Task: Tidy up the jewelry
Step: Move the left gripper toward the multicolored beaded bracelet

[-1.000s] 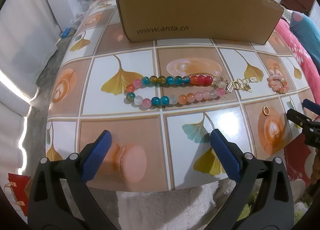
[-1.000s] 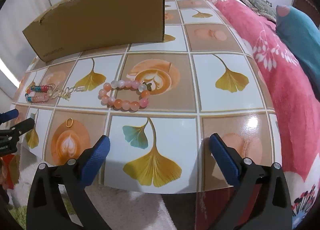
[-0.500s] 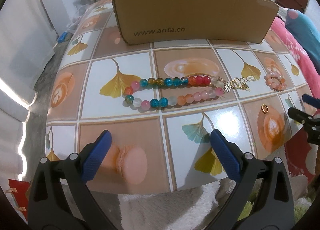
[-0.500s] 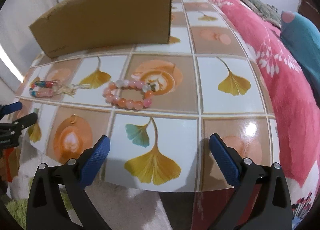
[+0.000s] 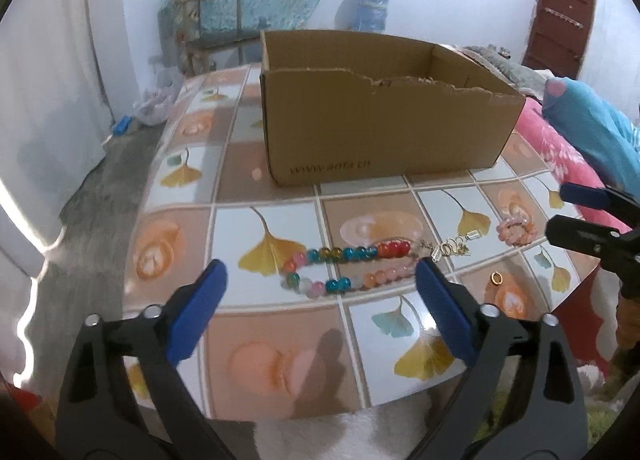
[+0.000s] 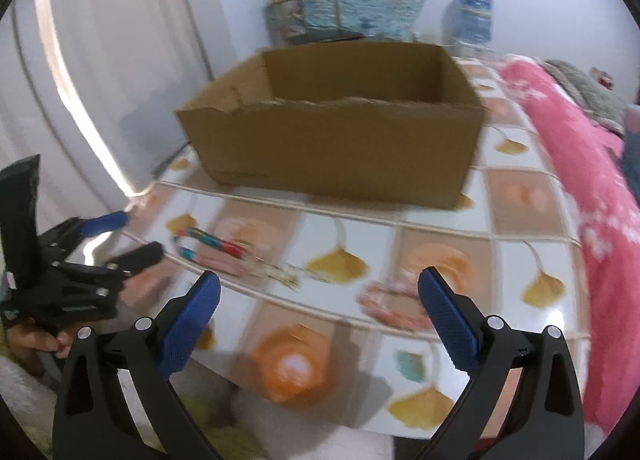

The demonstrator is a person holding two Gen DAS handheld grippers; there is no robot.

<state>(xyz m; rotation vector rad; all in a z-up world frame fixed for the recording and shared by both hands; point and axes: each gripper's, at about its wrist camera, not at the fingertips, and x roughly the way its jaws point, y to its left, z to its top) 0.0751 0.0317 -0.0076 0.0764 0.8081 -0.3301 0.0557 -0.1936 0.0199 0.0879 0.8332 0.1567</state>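
Multicoloured bead necklace (image 5: 348,266): round glossy beads in blue, amber, red, pink, orange and milky white, laid as a flattened double strand on the table (image 5: 280,344), ending at its right in a tangle of gold-coloured clasp links (image 5: 450,249). Just right of the clasp lies a pink-and-peach bead bracelet (image 5: 516,229), coiled into a small ring; nearer the table edge sits a plain gold ring (image 5: 497,278), apart from both. The table surface is a shiny printed cloth of square panels bearing ginkgo leaves and coffee cups. Behind the jewellery stands an open corrugated cardboard box (image 5: 384,132) with a ragged torn front rim and printed lettering on its front wall; whether anything lies inside cannot be told.

Left gripper (image 5: 320,306): black frame, blue ribbed pads, jaws wide apart and closing, nothing between them; the necklace lies just beyond the tips, its right end near the right pad. Right gripper (image 6: 320,312): jaws spread, empty; in its blurred view the bracelet (image 6: 394,300) lies just ahead of the tips, towards the right pad, and the necklace (image 6: 216,246) further left.
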